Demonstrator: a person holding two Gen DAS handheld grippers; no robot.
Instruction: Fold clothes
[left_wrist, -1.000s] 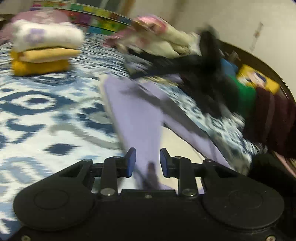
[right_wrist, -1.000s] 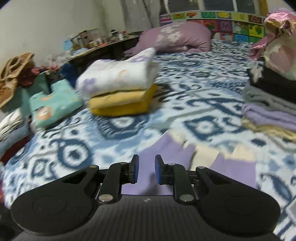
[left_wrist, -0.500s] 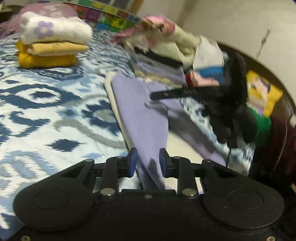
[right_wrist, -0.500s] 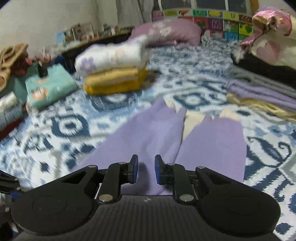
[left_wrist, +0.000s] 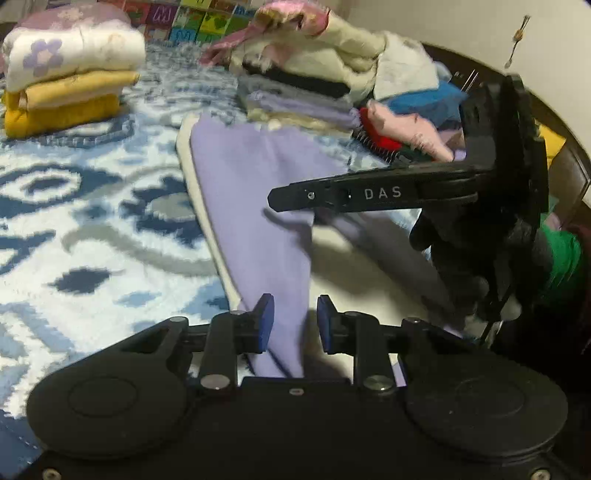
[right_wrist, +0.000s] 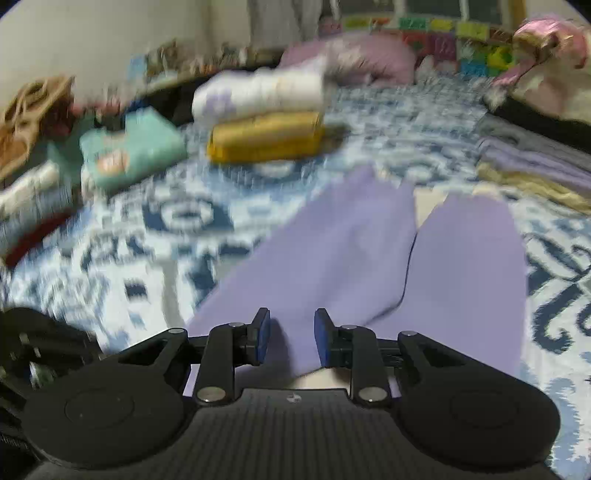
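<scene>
**Lilac garment stretched across the bed between two tools**

The left tool (left_wrist: 291, 319) points forward and down over the bed (left_wrist: 81, 236), low above the patterned blue-and-white cover. Its blue pads stand a little apart, and a narrow fold of the lilac garment (left_wrist: 255, 206) runs up between them; whether the pads truly pinch the cloth is hard to tell from this angle.

The right tool (right_wrist: 291, 338) also tilts downward, nose over the near edge of the same lilac garment (right_wrist: 369, 258). Its jaws have just been opening, and the pads now stand clear of the cloth that lies between them. In the left wrist view the right tool (left_wrist: 273, 199) shows from the side as a long black finger reaching in from the right, held by a dark-gloved hand (left_wrist: 454, 258). White letters on that finger read "DAS".

The lilac garment lies flat on the bed, spreading away from both tools, with a cream lining showing along its edge. Beyond it sits a folded stack (left_wrist: 70, 77), a white flowered piece on top of yellow ones. An unfolded heap of clothes (left_wrist: 332, 74) rises at the right. A folded teal shirt (right_wrist: 133, 147) lies near the left edge of the bed; its printing is too blurred to read.
</scene>
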